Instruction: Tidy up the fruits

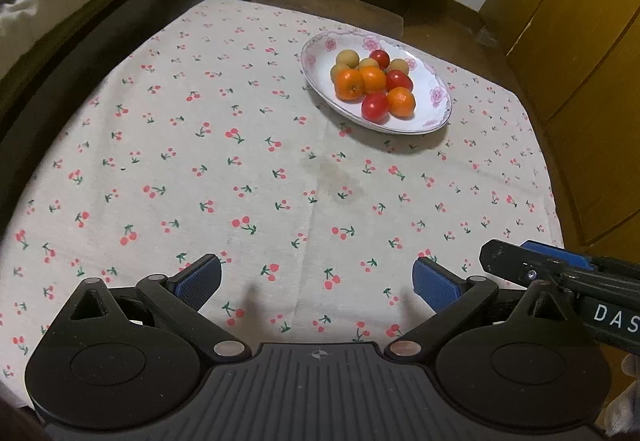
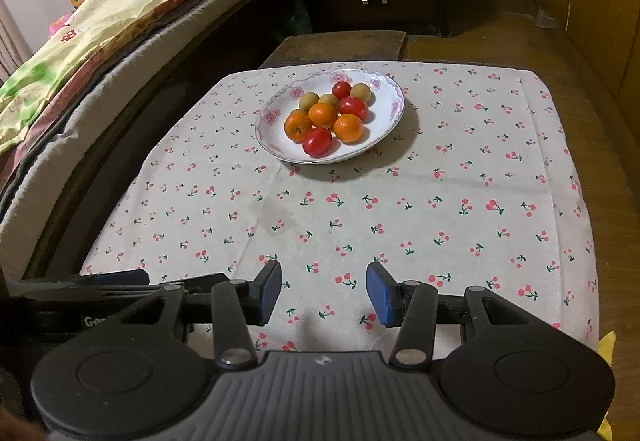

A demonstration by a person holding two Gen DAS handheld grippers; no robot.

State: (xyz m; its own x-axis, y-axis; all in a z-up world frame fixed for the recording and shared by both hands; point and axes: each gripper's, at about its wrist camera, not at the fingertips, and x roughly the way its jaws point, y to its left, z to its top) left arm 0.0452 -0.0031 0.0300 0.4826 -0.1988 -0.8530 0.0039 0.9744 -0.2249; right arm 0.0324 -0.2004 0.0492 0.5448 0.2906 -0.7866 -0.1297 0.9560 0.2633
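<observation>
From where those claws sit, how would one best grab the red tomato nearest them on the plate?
Probably from above and the near side. That tomato lies at the front of the pile, against two oranges behind it, so only its near rim side is free. Close the right gripper across its short middle, fingers left and right.

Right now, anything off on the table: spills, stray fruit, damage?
One thing: a faint brownish stain on the cherry-print tablecloth, nearer the grippers than the plate. All fruit sits on the plate, none loose. Nothing looks tipped or broken.
</observation>
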